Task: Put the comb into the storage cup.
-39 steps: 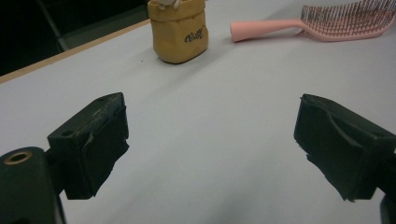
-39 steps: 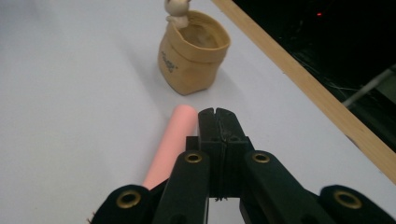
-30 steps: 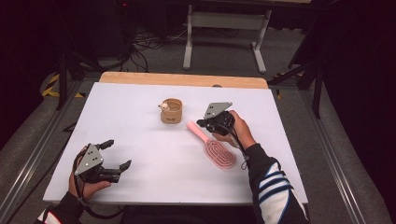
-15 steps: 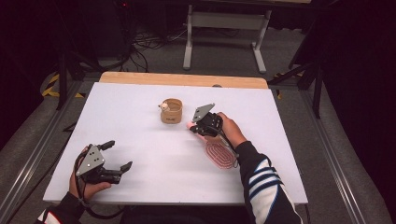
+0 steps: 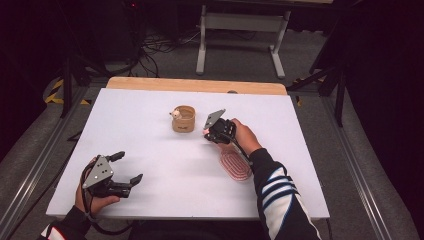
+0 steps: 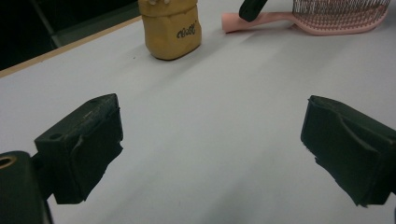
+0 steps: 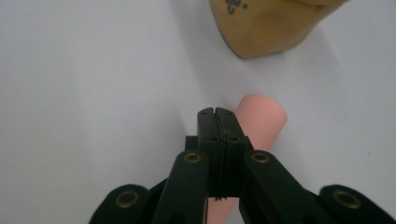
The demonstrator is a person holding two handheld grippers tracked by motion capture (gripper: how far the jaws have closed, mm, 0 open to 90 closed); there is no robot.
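Right hand-held gripper (image 5: 214, 131): hovering over the handle end of the pink hairbrush (image 5: 235, 165), jaws clenched flat together with nothing between them, seen plainly in the right gripper view (image 7: 217, 114).
Hairbrush: lying flat on the counter (image 5: 150, 125), right of centre; handle tip (image 7: 259, 119) pointing toward the far edge and the tan cup, bristled head nearer the front edge.
Long axis: running slantwise from far-left to near-right, roughly in line with the right forearm.
Direction from gripper: sitting directly beneath and just past the shut tips; touching or merely close, impossible to tell.
Tan cup (image 5: 183, 119): standing upright just beyond the handle tip, apart from it, near the counter's middle.
Left hand-held gripper (image 5: 124, 170): resting near the front-left corner, jaws released and spread wide over bare counter, well apart from the brush.
Nearer hand: right, by far.
Likely next need: opening the jaws and straddling the handle crosswise before closing.
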